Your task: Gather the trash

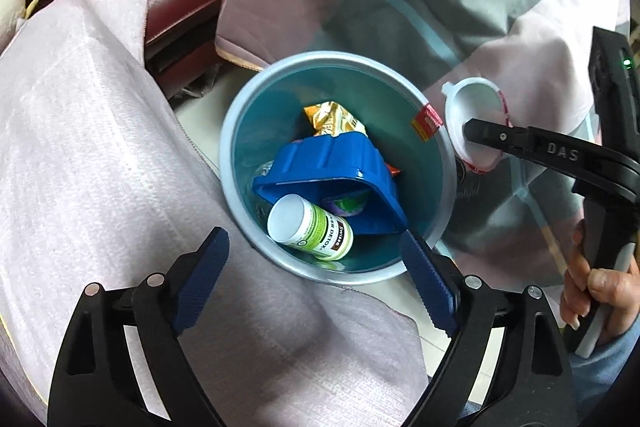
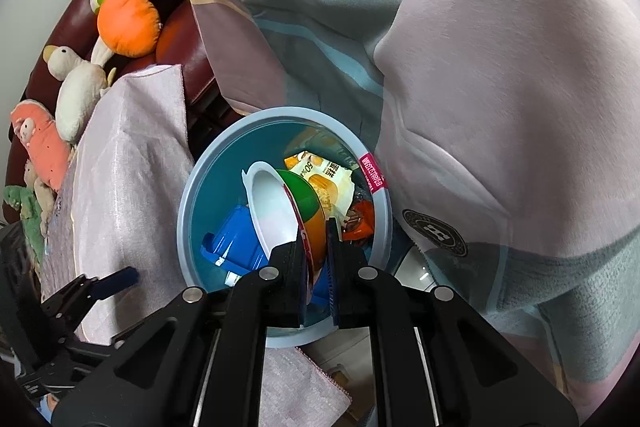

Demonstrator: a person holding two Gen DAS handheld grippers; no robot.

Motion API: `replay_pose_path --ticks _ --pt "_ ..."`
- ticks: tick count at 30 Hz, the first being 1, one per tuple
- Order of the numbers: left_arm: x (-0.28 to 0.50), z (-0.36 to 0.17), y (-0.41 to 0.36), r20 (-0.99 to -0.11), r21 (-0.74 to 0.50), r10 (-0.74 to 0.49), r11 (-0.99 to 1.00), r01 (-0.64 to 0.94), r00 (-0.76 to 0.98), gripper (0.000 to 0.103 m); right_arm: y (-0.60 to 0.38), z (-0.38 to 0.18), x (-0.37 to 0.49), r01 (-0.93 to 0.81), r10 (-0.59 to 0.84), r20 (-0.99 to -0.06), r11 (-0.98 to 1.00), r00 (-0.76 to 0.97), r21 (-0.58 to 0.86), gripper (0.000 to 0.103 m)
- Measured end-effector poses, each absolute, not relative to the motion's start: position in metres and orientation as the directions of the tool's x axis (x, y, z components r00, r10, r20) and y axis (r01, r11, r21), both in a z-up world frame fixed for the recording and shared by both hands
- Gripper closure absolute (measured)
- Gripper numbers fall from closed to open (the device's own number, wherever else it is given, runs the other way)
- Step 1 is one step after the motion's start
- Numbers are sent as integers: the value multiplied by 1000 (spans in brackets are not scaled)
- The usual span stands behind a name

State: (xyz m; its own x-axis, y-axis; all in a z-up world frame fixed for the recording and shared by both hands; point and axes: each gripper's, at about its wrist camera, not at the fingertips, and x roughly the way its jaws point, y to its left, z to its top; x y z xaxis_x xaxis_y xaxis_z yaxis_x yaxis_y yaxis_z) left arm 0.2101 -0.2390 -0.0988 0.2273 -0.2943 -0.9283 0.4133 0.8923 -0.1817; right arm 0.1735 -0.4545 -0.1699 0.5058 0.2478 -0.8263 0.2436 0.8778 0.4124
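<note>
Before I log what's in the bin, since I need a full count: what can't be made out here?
- Bin bottom, both views: covered by the blue tray and bottle.
- Purple-green item, left wrist view: under the tray, unidentifiable.
- Orange wrapper, right wrist view: mostly behind the cup held in the right gripper.
- Yellow packet: print too small.

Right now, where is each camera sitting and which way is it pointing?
Left wrist: on the left gripper, looking down into the blue bin; its open jaws, the right gripper and hand show.
Right wrist: on the right gripper, over the bin; its jaws grip the white cup; the left gripper shows.
Shared: bin, blue tray, cup.
</note>
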Motion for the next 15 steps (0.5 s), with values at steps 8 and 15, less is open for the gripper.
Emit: replay_pose_path --ticks 8,15 --pt "213 -96 -226 -920 -214 -316 900 379 232 13 -448 -170 184 235 249 -832 884 495 405 81" --pt "210 -96 -220 -918 -224 -321 904 363 232 11 -451 -165 179 255 229 -833 882 503 396 47"
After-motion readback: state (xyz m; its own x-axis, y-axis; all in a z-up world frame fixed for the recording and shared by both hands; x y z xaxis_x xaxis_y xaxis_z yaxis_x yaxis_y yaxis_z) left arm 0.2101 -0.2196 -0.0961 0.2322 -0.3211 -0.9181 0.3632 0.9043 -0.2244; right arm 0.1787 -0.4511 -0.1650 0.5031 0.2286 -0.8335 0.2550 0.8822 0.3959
